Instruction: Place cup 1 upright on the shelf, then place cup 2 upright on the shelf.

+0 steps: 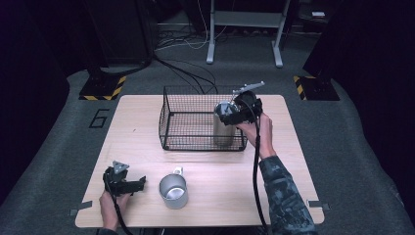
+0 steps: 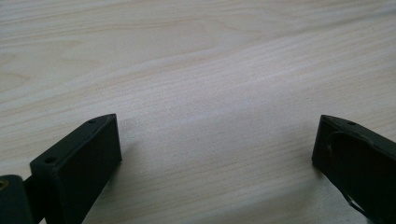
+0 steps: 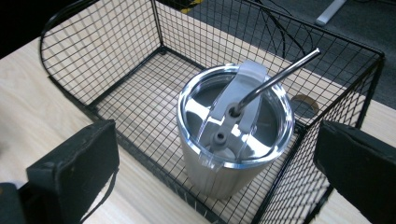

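Note:
A steel tumbler [image 1: 223, 129] with a clear lid and a metal straw [image 3: 280, 77] stands in the near right corner of a black wire basket [image 1: 191, 105]. Seen from the right gripper view, the tumbler [image 3: 233, 154] sits just ahead of the jaws. My right gripper [image 1: 231, 111] hovers above it, open, with nothing between the jaws. A steel mug [image 1: 173, 191] with a handle stands on the table near the front edge. Left of it my left gripper [image 1: 138, 183] rests low over the wood, open and empty, with bare tabletop [image 2: 210, 116] between its jaws.
The wooden table [image 1: 132, 137] has free room at its left and right sides. Beyond it, cables run across the grey floor [image 1: 186, 73] and a white desk frame [image 1: 244, 29] stands at the back. Yellow-black floor markers [image 1: 103, 88] lie at both far corners.

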A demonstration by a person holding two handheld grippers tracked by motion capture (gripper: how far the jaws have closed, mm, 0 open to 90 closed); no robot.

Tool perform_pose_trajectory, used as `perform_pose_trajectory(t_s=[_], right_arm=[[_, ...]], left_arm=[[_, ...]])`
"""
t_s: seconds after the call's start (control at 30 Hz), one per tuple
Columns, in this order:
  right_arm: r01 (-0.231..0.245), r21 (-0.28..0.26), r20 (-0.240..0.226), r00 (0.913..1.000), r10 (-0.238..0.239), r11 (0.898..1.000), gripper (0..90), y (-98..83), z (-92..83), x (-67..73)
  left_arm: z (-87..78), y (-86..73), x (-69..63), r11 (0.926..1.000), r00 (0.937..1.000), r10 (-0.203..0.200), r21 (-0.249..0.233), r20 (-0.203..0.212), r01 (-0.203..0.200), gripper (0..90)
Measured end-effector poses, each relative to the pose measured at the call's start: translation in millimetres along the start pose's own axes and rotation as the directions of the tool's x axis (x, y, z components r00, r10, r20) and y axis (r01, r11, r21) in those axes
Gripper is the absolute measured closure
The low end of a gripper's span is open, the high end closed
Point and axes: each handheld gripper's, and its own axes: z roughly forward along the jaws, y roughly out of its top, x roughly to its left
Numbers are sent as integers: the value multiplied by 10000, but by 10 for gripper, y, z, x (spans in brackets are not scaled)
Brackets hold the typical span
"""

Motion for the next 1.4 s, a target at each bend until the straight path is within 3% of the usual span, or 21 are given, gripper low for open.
perform_pose_trajectory(t_s=[0.43, 0.77, 0.93, 1.17, 1.33, 1.4], right_arm=[[416, -470, 29, 9991, -415, 9980, 0, -419, -443, 36], [76, -599, 235, 9997, -62, 9982, 0, -933, -593, -13], [-114, -562, 323, 9994, 133, 9984, 0, -1189, -581, -40], [-696, -586, 600, 9955, 731, 9958, 2, -1657, -486, -120], [-1332, -267, 848, 9872, 1350, 9907, 1, -1999, -367, -245], [-1530, -188, 1021, 9828, 1542, 9880, 1, -2117, -324, -302]], left_arm=[[4, 0, 5, 10000, 10000, 56, -43, -38, -56, 11], [6, 3, 6, 10000, 10000, 41, -25, 25, -41, 11], [4, 11, 20, 9997, 9997, 240, 59, 79, -241, 11], [7, 11, 18, 9998, 9997, 203, 25, 103, -204, 11], [3, 21, 11, 9996, 9995, 245, 112, 216, -247, 3], [-3, 21, 7, 10000, 9992, 50, -39, 402, -49, 3]])
